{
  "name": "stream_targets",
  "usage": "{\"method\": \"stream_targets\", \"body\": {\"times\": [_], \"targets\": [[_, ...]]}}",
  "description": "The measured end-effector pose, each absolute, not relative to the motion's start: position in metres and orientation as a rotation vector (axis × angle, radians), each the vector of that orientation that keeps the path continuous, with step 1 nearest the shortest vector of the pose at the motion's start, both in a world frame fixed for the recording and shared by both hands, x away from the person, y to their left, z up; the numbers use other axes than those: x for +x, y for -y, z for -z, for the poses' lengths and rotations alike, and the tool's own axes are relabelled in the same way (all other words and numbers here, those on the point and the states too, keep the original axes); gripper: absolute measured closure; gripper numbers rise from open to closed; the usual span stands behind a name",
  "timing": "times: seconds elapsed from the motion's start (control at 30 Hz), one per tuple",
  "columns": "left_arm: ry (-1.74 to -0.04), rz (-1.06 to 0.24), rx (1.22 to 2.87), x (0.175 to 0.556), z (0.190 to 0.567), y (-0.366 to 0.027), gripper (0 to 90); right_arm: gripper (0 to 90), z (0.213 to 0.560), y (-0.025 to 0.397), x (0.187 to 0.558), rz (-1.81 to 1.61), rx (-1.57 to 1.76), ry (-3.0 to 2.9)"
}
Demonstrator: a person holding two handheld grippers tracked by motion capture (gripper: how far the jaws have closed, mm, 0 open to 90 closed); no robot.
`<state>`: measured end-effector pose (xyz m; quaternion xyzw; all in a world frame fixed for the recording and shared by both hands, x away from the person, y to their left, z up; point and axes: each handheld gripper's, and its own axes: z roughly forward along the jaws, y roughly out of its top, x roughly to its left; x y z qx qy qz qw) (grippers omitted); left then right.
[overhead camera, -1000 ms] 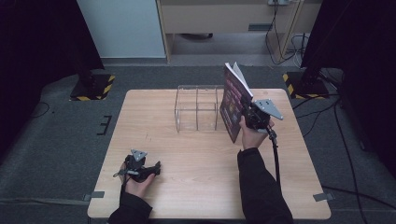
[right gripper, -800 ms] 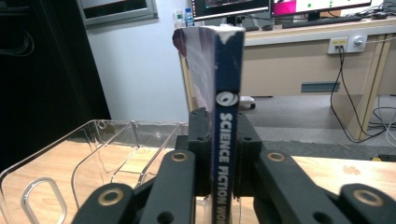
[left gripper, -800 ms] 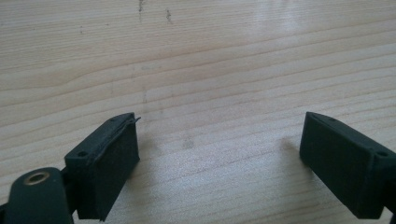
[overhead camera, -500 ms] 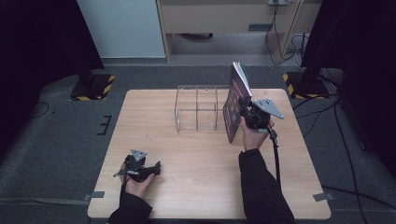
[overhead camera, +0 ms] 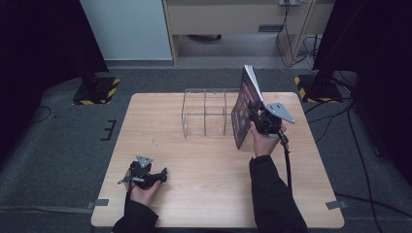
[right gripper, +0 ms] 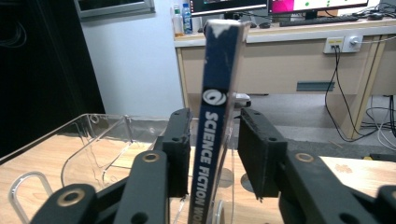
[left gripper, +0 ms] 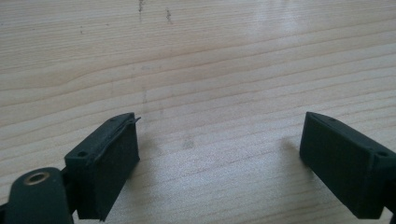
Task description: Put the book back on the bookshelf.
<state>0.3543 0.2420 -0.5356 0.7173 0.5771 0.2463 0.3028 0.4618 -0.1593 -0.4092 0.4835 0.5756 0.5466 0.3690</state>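
The right tool (overhead camera: 258, 118) clamps a book (overhead camera: 244, 107) by its spine — upright at about two o'clock on the bench (overhead camera: 209, 189), just beside the right end of the clear rack (overhead camera: 205, 110). The left tool (overhead camera: 154, 175) rests at seven o'clock, jaws spread wide — nothing between them.

High view: fixed above the near edge of the light wooden worktop (overhead camera: 214, 160), facing forward and down, far enough to take in all four edges plus grey floor and beige desk beyond. Left gripper view: rides low by the near left corner, very close to the wood grain, angled down. Right gripper view: sits near the right edge, facing level toward the far edge. It shares the clear acrylic divided rack (right gripper: 100, 140) (overhead camera: 205, 112) and desk with the high view.
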Motion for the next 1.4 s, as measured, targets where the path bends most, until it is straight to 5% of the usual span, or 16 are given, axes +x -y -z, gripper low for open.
{"method": "stream_targets", "body": {"times": [0.73, 1.4], "targets": [[-1.53, -0.653, 1.901, 0.354, 0.536, -0.242, 10.8, 23.3, 0.406, 0.169, 0.457, -1.354, 1.254, -1.599], [-1.53, -0.655, 1.902, 0.354, 0.536, -0.242, 10.6, 13.0, 0.426, 0.196, 0.405, -1.358, 1.186, -1.824]]}}
